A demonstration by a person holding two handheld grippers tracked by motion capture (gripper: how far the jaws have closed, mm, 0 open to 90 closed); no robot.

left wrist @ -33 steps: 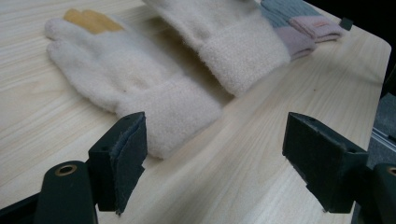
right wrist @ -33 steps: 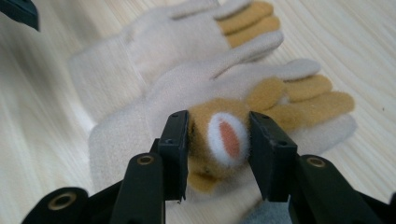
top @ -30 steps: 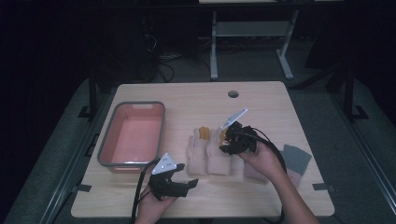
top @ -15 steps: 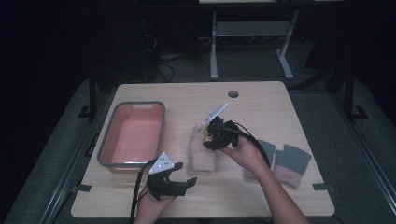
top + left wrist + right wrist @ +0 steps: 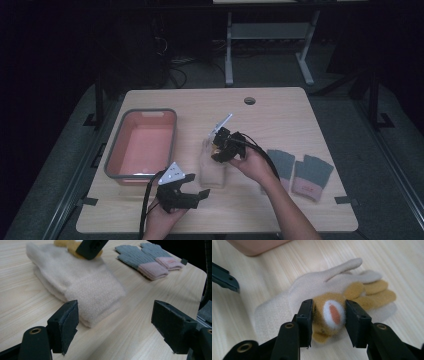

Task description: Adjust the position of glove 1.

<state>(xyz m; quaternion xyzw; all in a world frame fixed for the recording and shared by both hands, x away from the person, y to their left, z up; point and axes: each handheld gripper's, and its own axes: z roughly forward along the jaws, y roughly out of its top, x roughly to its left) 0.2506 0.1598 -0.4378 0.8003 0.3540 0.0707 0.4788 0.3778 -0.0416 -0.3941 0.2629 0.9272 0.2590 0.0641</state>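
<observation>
The right gripper (image 5: 329,317) has its fingers (image 5: 305,315) closed against a mustard-yellow glove (image 5: 362,293), which lies on a cream glove (image 5: 294,300) near the middle of the surface (image 5: 280,110). The left gripper (image 5: 115,322), near the front edge, holds its fingers wide apart with nothing between them, just short of the cream glove's cuff. A pink tub (image 5: 142,145) sits toward the left edge, and a grey pair of gloves (image 5: 300,170) toward the right edge.
</observation>
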